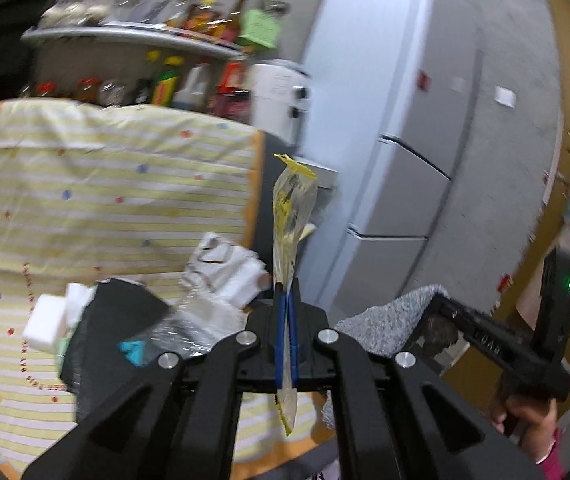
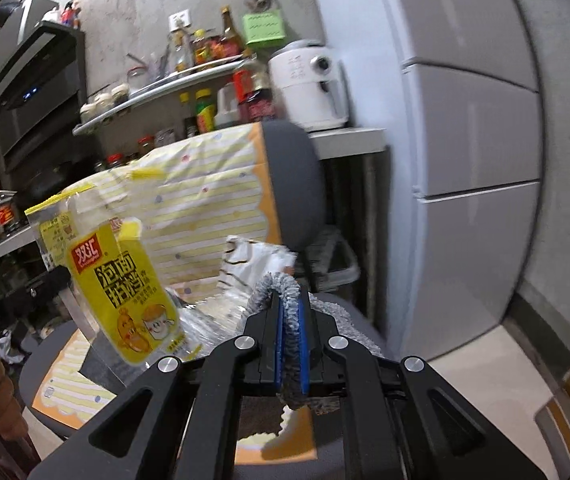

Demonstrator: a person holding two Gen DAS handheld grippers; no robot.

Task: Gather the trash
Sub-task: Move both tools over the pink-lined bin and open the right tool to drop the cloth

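Our left gripper [image 1: 287, 300] pinches a yellow snack wrapper [image 1: 291, 208] upright above the yellow striped tablecloth [image 1: 117, 184]. Our right gripper [image 2: 291, 312] clamps a grey fuzzy cloth [image 2: 281, 288]. Crumpled white wrappers [image 1: 225, 268] lie near on the tablecloth.

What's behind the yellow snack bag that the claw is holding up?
Behind the yellow snack bag lies a striped cloth over a chair, with shelves of bottles farther back. The bag covers part of the cloth, so anything there stays hidden.
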